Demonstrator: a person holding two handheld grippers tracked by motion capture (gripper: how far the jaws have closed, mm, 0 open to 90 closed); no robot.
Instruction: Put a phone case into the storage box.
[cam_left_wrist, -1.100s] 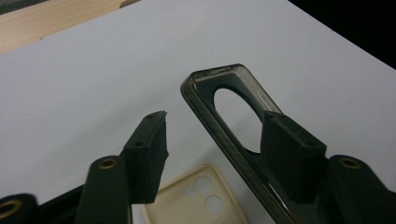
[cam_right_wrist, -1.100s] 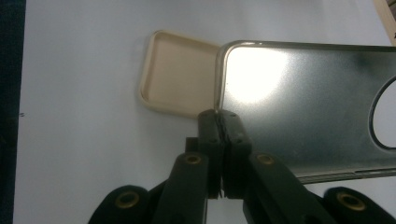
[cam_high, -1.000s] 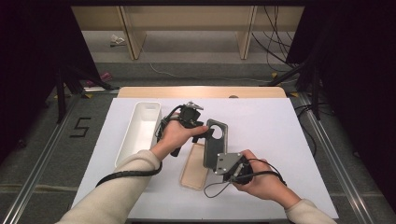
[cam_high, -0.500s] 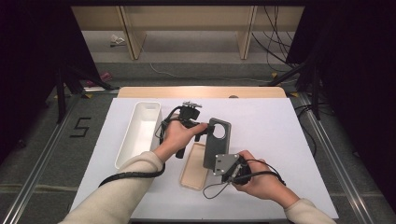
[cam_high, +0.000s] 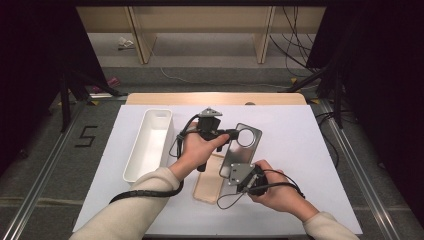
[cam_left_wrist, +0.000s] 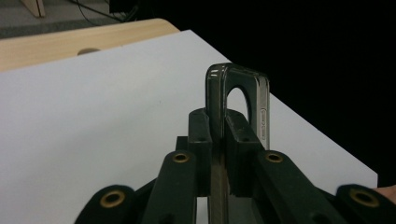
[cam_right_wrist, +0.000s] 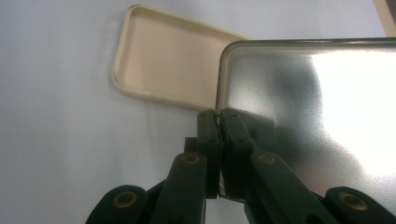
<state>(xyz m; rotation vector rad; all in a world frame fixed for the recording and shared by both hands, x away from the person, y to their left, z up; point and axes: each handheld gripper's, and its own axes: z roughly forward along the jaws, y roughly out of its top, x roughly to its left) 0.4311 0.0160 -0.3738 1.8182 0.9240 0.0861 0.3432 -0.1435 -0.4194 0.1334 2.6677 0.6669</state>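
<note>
Phone case (cam_high: 240, 152), the grey one, hangs above the table between your grippers, long axis running away from you: left gripper (cam_high: 231, 135) has just clamped its far end, right gripper (cam_high: 235, 172) pinches the near corner, beige case (cam_high: 209, 184) beneath.

One grey phone case (cam_high: 241, 148), one beige phone case (cam_high: 208, 181), one white bin (cam_high: 149, 144)

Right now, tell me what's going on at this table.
A person holds a grey translucent phone case with a round camera cut-out above the white table, one gripper at each end. The left gripper has just been closing and is clamped on the rim by the cut-out; the right gripper pinches the opposite end. A beige phone case lies flat on the table beneath, and a white rectangular plastic bin sits to the left.
</note>
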